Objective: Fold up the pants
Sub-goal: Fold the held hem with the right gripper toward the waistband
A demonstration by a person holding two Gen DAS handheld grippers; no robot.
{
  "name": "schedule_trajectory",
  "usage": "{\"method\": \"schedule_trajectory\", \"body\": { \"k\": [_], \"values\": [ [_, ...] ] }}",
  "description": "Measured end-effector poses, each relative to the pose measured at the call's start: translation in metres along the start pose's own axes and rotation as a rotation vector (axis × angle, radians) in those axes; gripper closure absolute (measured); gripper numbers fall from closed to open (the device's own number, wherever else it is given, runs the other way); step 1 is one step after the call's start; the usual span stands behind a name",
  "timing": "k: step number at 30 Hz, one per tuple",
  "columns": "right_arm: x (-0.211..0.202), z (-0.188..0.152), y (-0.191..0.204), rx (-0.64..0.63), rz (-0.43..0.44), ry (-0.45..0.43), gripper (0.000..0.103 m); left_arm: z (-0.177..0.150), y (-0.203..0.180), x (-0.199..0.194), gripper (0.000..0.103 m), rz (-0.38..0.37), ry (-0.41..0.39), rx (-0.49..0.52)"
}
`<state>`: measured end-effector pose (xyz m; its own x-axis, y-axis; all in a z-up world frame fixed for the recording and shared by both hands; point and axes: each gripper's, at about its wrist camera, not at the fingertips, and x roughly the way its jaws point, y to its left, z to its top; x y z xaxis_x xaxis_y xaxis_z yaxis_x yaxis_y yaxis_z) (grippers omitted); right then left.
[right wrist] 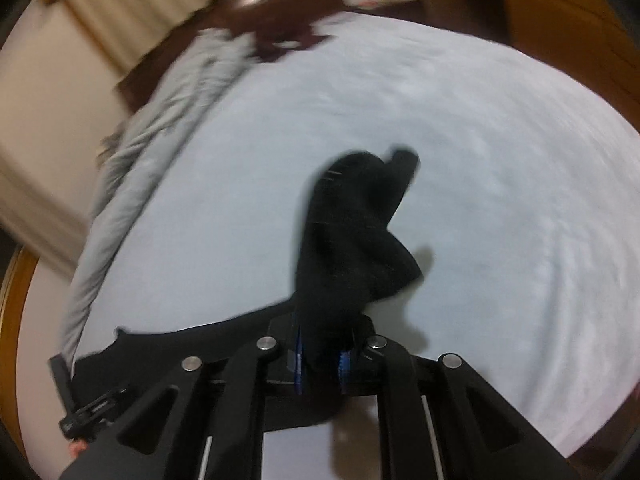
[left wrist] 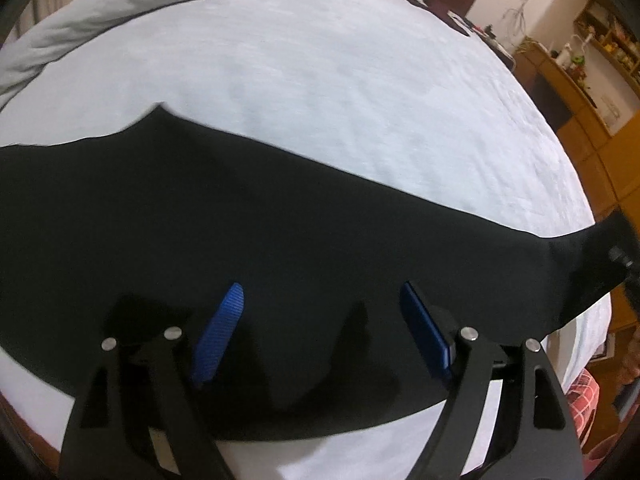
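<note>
Pants point(left wrist: 280, 216) cross pale bedsheet point(left wrist: 320, 80); left hand-held gripper point(left wrist: 320, 332) gapes, right hand-held gripper point(right wrist: 322, 364) pinches them

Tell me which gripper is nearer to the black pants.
Right. The right gripper is shut on the black pants; the left gripper hovers open above them.

Black pants point(left wrist: 240, 220) on pale bed point(left wrist: 320, 80)

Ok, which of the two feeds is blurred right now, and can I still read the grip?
Right wrist view: motion-smeared, worst across the curtain and headboard, yet the right gripper plainly pinches a bunch of the black pants. Left wrist view: mostly sharp, slight smear along the pants' top edge; the left gripper is open above them; fisheye bows the bed.
</note>
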<state>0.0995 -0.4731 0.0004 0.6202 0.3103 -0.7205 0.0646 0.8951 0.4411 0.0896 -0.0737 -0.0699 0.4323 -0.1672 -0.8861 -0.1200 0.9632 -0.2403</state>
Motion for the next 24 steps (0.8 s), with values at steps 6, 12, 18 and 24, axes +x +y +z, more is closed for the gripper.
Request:
{"method": "schedule_trajectory", "body": {
  "k": [6,12,18,24],
  "values": [
    [0.031,-0.012,0.102,-0.157,0.093,0.05,0.089,-0.005,0.046,-0.014,0.023,0.04,0.0,-0.065],
    [0.056,-0.028,0.17,-0.222,0.198,0.104,0.089,-0.009,0.079,-0.03,0.023,0.066,-0.012,-0.105],
    [0.085,-0.05,0.233,-0.291,0.268,0.176,0.089,-0.011,0.113,-0.039,0.023,0.078,-0.017,-0.151],
    [0.119,-0.085,0.281,-0.382,0.265,0.256,0.09,-0.015,0.133,-0.047,0.023,0.074,-0.036,-0.183]
  ]
}}
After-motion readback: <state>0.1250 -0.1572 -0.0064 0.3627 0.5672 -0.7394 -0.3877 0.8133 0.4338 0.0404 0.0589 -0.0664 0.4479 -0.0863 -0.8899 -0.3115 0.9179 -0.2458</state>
